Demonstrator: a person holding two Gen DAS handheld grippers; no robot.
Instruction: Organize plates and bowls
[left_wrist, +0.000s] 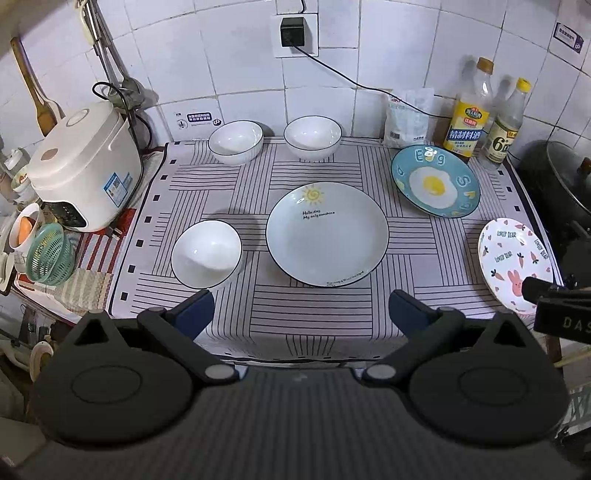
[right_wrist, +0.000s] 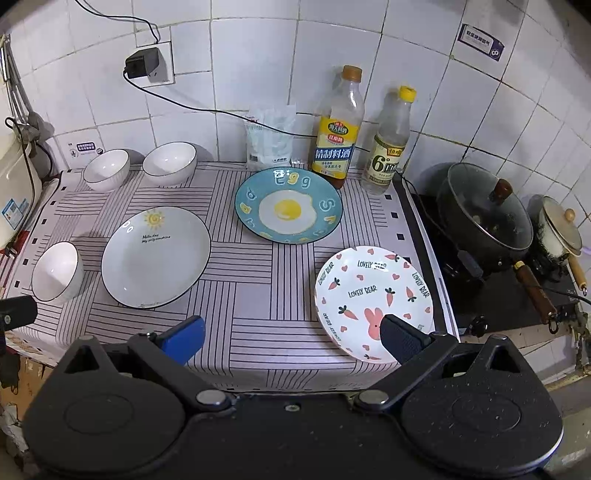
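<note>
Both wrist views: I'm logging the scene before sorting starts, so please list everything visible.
bowls: three, white, two at the back of the cloth, one front left
sun plate: one, pale, centre
egg plate: one, blue, back right
rabbit plate: one, white and pink, front right edge
striped cloth: one, covers the counter
bottles: two, yellow labels, by the wall
white bag: one, beside the bottles
rice cooker: one, white, left
green basket: one, far left
lidded pots: two, on the stove, right
left gripper: open, empty
right gripper: open, empty
</note>
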